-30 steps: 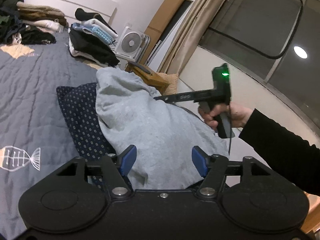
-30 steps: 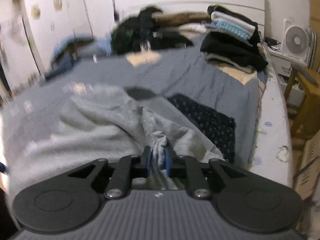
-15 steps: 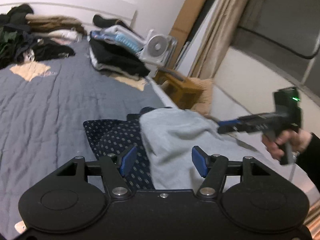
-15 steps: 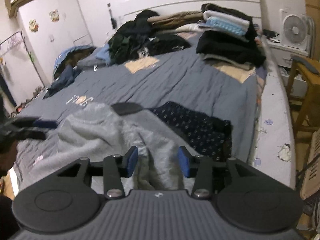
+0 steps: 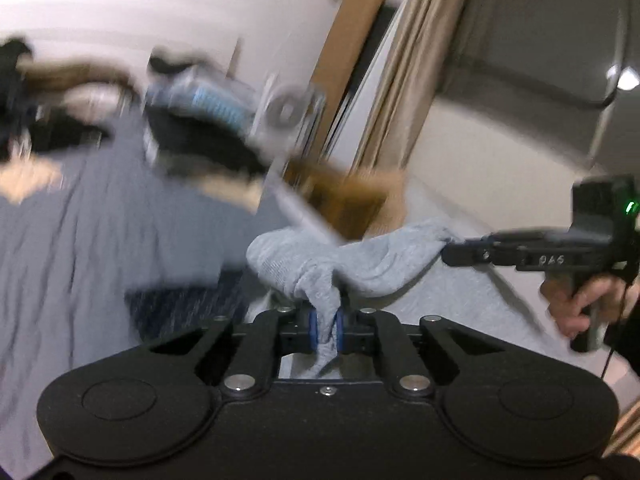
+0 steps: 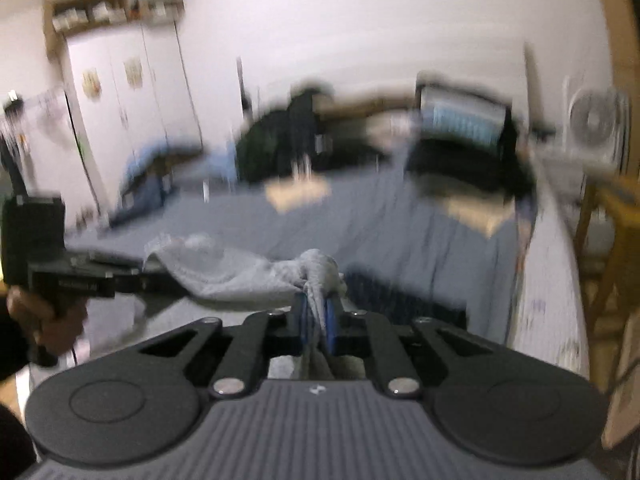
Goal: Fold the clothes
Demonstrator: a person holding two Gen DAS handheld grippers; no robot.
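A light grey garment [image 5: 372, 264] hangs stretched between my two grippers above the grey-blue bed cover [image 5: 100, 240]. In the left wrist view my left gripper [image 5: 326, 326] is closing, and its blue pads pinch a bunched fold of the grey fabric. My right gripper [image 5: 448, 254] grips the cloth's far end at the right, held by a hand. In the right wrist view my right gripper [image 6: 316, 312] is closing too, with grey garment [image 6: 224, 272] pressed between its pads. My left gripper [image 6: 154, 280] holds the other end at the left. Both views are blurred.
A dark blue patterned garment [image 5: 188, 304] lies on the bed under the grey one. Piles of clothes [image 6: 460, 148] sit at the headboard. A white fan [image 6: 592, 124] and a wooden stool [image 6: 612, 220] stand beside the bed. A wardrobe [image 6: 132, 112] stands at the left.
Both grippers stood open half a second ago and now pinch the grey garment. The cloth has come up off the bed and is pulled between them.
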